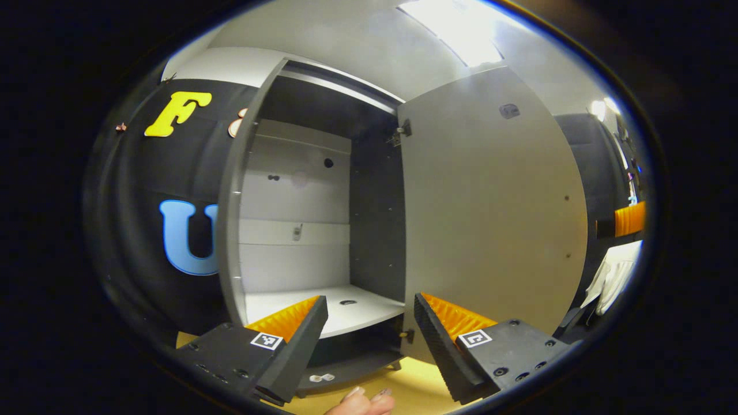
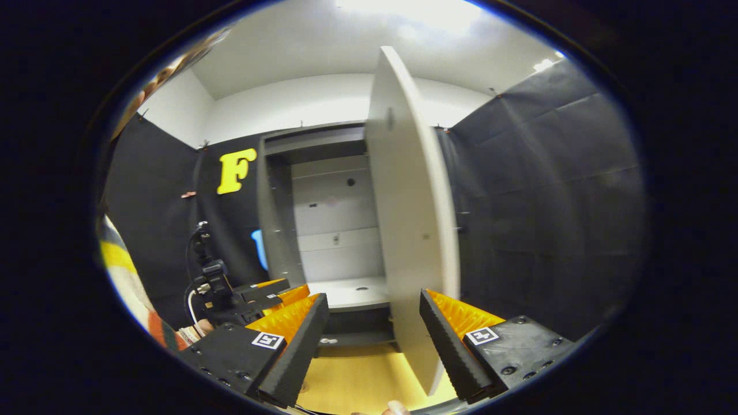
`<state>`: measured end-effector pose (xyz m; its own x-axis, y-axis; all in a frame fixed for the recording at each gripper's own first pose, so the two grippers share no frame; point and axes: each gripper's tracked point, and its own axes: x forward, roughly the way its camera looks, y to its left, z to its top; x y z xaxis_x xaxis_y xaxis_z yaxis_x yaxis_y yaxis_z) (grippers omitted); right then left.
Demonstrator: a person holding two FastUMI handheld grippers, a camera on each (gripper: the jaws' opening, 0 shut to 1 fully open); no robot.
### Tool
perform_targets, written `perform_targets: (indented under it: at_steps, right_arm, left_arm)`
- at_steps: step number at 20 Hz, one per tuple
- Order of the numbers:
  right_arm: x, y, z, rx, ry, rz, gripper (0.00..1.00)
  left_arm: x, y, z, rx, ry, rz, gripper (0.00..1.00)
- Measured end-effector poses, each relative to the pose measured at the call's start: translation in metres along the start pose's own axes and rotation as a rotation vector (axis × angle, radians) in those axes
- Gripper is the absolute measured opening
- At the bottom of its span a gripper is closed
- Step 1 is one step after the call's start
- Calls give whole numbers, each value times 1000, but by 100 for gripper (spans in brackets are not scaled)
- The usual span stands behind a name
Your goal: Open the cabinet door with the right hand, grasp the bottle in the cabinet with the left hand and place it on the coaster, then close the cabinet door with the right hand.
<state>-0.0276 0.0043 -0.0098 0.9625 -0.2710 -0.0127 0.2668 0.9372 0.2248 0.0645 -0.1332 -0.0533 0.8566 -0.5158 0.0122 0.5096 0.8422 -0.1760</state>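
- In the left gripper view, the left gripper (image 1: 369, 323) sits at the bottom with its fingers wide apart and nothing between them; a person's fingertips (image 1: 362, 400) show just under it, above the yellow tabletop (image 1: 415, 386).
- In the right gripper view, the right gripper (image 2: 373, 325) is likewise spread apart and empty, with the free edge of the cabinet door (image 2: 412, 230) standing between its fingers and a little beyond them; I cannot tell whether either finger touches the door.
- To that gripper's left, the other gripper and its cable (image 2: 216, 294) hang near the cabinet (image 2: 277, 230), beside a striped sleeve (image 2: 124, 271).
- The door stands swung open on its hinges (image 1: 403, 129), showing its plain inner face.
- Farther in, the white shelf (image 1: 323, 308) carries only a small dark mark or hole; no bottle or coaster is visible on it or on the table, so their places cannot be told here.
- Judging from the open door and empty shelf, closing the door is probably the step left.
- The door looks like a stiff, flat, smooth panel, light on its hinges; a push on the outer face near the free edge should swing it easily, while pinching the thin edge risks slipping.
- At the back, the cabinet's pale rear panel (image 1: 294, 230) ends the view.
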Motion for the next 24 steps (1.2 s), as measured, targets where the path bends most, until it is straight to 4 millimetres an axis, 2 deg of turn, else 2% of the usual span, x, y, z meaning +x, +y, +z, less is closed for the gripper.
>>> perform_targets:
  at_steps: [3,4,5,9,10,12,14,15,17,21,22,24]
  right_arm:
    - [-16,-58,25,47,-77,-127,100]
    - [-18,-78,31,60,-91,-172,98]
    - [-10,-95,33,71,-99,-194,98]
    - [18,-116,32,102,-79,-141,100]
    - [23,-114,29,103,-64,-112,97]
    - [35,-111,28,92,-37,-41,100]
    - [49,-103,21,75,-4,25,98]
    - [53,-99,17,68,13,56,100]
    - [60,-101,15,54,25,76,97]
    - [59,-85,12,63,33,126,97]
    - [58,-81,12,60,32,135,100]
    - [57,-65,8,54,40,157,97]
  left_arm:
    - [23,-25,6,19,-18,-35,95]
    - [30,-33,7,19,-22,-43,95]
    - [35,-40,6,19,-22,-48,95]
    - [48,-61,4,7,-14,-28,94]
    - [50,-61,4,1,-13,-11,94]
    - [51,-60,6,-10,-18,28,95]
    - [50,-55,6,-8,-19,76,95]
    - [48,-52,5,-6,-16,99,95]
    - [43,-48,3,-6,-8,134,94]
    - [33,-36,-4,-5,12,181,95]
    - [31,-33,-5,-6,19,189,95]
    - [27,-30,-6,-11,21,190,95]
